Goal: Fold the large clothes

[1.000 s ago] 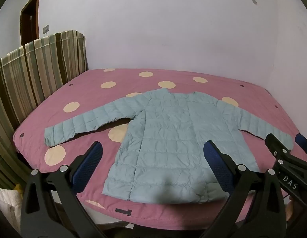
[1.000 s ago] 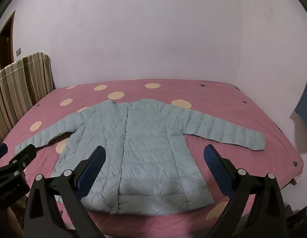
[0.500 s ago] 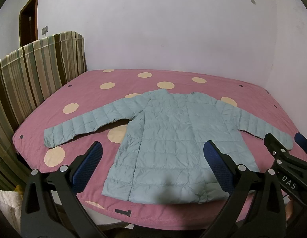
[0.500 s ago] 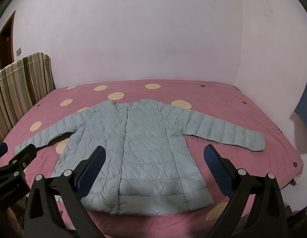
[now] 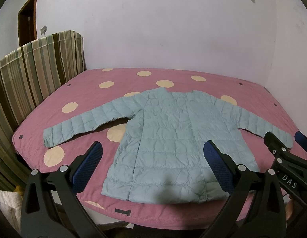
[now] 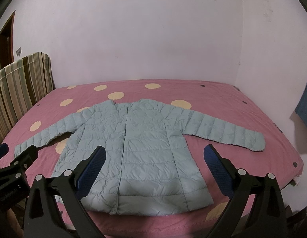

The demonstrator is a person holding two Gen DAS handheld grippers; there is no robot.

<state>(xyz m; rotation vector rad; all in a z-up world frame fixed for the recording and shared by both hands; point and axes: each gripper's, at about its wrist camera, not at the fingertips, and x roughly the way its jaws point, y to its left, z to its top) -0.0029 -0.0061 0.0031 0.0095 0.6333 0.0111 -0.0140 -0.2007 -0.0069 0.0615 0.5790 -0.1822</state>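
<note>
A pale blue quilted jacket lies flat on the pink bed, front up, hem toward me and both sleeves spread out to the sides. My left gripper hovers open above the hem on the near side, nothing between its blue-padded fingers. My right gripper is likewise open and empty, above the jacket's lower half. Each gripper shows at the edge of the other's view: the right gripper near the right sleeve cuff, the left gripper near the left sleeve cuff.
The bed has a pink cover with cream dots. A striped headboard stands on the left. White walls close the back and right sides. A blue cloth hangs at the far right. A white bundle sits low left.
Both views have shifted only slightly; the jacket sits a touch lower in the left wrist view. Jacket and gripper jaws are unchanged.
</note>
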